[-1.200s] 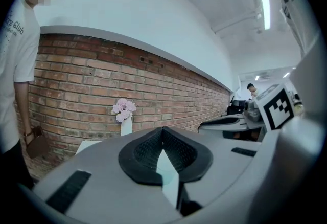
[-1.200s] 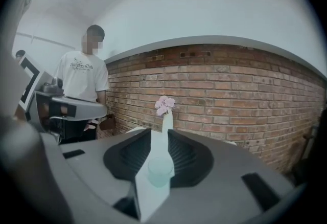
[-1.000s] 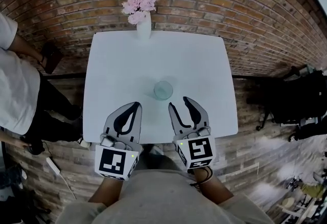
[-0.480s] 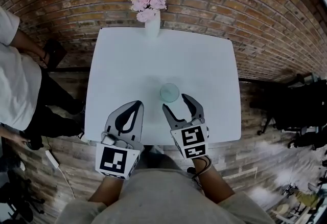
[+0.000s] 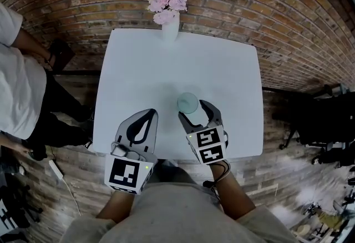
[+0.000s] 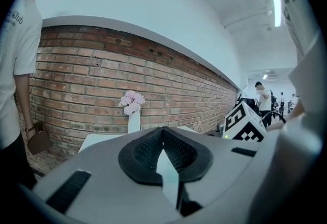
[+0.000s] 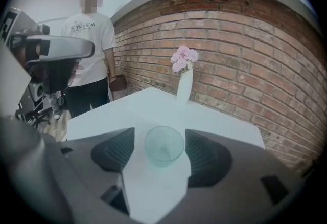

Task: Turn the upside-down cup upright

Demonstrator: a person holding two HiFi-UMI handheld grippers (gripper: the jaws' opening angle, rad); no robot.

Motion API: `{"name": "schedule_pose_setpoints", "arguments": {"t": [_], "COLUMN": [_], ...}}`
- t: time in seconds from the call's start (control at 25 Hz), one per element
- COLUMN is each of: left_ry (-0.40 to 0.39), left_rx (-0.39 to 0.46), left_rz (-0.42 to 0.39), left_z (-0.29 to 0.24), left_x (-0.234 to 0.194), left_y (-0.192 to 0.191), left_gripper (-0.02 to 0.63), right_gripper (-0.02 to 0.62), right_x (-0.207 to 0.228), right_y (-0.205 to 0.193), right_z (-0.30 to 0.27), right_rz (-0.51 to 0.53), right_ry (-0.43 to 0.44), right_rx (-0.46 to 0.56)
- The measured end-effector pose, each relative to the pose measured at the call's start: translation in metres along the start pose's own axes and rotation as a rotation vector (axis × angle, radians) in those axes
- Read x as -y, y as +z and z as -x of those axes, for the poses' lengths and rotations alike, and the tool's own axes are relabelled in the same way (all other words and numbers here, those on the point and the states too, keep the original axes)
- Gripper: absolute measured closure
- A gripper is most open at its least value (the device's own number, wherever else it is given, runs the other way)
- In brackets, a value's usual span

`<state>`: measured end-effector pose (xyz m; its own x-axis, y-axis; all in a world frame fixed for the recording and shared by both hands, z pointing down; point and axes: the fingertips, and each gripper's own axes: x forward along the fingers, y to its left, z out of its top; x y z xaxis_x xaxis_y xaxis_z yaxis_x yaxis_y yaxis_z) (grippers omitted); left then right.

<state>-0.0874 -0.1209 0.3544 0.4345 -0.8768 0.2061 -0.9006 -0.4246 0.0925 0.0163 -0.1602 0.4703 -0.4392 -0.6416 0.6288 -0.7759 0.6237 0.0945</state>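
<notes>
1. A white square table point(image 5: 144, 70) stood against a brick wall point(image 5: 249, 9), over a wood-plank floor point(image 5: 72, 164).
2. A translucent pale-green cup point(image 5: 188, 103) rested on the table, toward the near edge and slightly right of centre. Whether its mouth faced up or down could not be determined from these angles.
3. The right gripper point(image 5: 192, 109) had its jaws apart.
   - The cup lay between the two fingers, close to their tips.
   - In the right gripper view, bare table showed between the cup and the pad point(image 7: 115, 154) at that view's left.
   - The opposite pad point(image 7: 207, 159) was just beside the cup wall. Contact there could not be confirmed.
4. The left gripper point(image 5: 150, 112) had its jaws together at the tips and held nothing. It was over the near-left part of the table, beside the right gripper and apart from the cup.
5. Each gripper carried a cube with square markers at its rear end, nearest the person. The left marker cube point(image 5: 128, 172) and the right marker cube point(image 5: 207, 145) both sat at the near table edge.
6. A white vase point(image 5: 170, 30) with pink flowers point(image 5: 165, 2) stood at the middle of the far edge by the wall, well apart from the cup and both grippers.
7. A person in a white T-shirt point(image 5: 19, 81) and dark trousers stood off the table's left side, with a small brown bag point(image 5: 55, 59) at the hand.
</notes>
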Motion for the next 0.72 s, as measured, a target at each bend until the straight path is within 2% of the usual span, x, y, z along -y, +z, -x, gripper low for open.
{"name": "schedule_pose_setpoints", "arguments": {"t": [0.24, 0.52, 0.72], "left_ry": [0.004, 0.02, 0.028], "left_rx": [0.002, -0.001, -0.001], "left_rz": [0.005, 0.024, 0.036], "left_z": [-0.004, -0.01, -0.012], "left_x": [-0.003, -0.01, -0.015], "left_y": [0.001, 0.003, 0.002], "left_gripper": [0.597, 0.597, 0.597], "right_gripper": [0.278, 0.267, 0.253], "right_x": [0.004, 0.008, 0.006], "right_y": [-0.004, -0.017, -0.024], "right_z": [-0.019, -0.042, -0.052], "right_rz": [0.027, 0.143, 0.143], "right_ry": [0.04, 0.068, 0.108], "right_rx": [-0.084, -0.262, -0.333]}}
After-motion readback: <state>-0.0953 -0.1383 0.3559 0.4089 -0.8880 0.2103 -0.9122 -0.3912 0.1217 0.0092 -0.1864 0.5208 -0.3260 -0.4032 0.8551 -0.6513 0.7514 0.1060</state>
